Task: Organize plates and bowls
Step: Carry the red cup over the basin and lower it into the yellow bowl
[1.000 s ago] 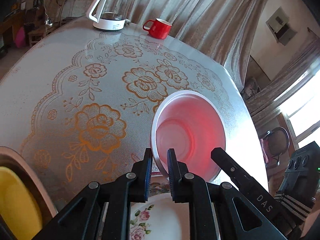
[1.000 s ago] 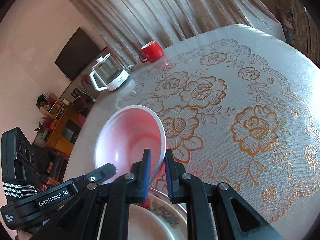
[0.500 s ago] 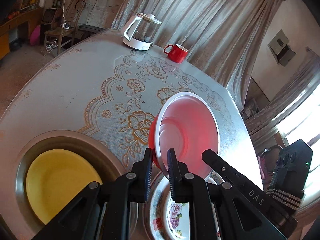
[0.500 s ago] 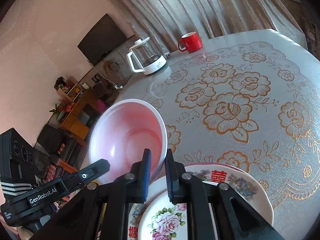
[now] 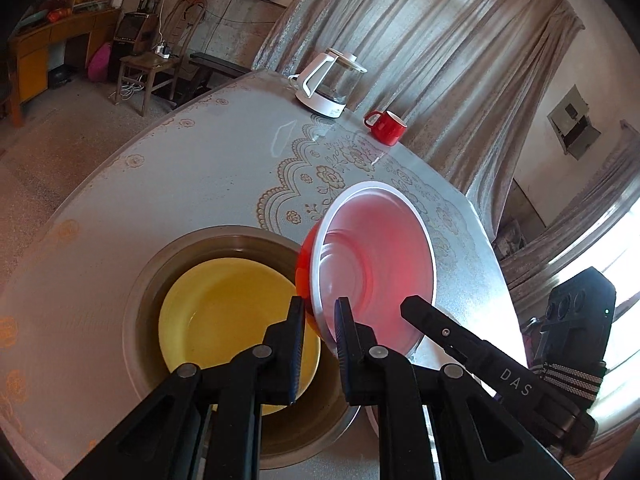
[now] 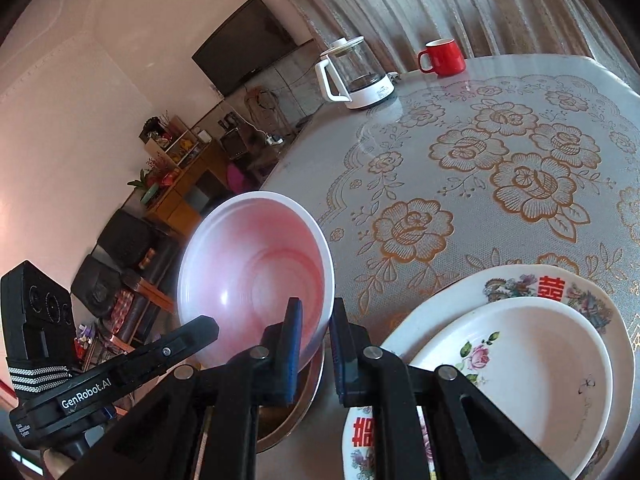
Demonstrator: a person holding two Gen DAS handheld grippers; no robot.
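Note:
A bowl (image 5: 372, 264), red outside and pink-white inside, hangs tilted above the table, held by its rim from two sides. My left gripper (image 5: 320, 312) is shut on the near rim. My right gripper (image 6: 316, 312) is shut on the opposite rim of the same bowl (image 6: 248, 272). Just left of and below the bowl, a yellow plate (image 5: 224, 320) lies in a wide metal basin (image 5: 136, 320). In the right wrist view, a small rose-patterned plate (image 6: 520, 364) rests on a larger flowered plate (image 6: 548, 284) to the right.
A glass kettle (image 5: 332, 84) on a white base and a red mug (image 5: 386, 126) stand at the table's far edge by the curtain. The lace-patterned tablecloth (image 6: 500, 168) covers the round table. Chairs and cabinets stand beyond the left edge.
Both grippers carried the bowl sideways, from above the flowered plates to the edge of the metal basin. The yellow plate and basin came fully into the left wrist view.

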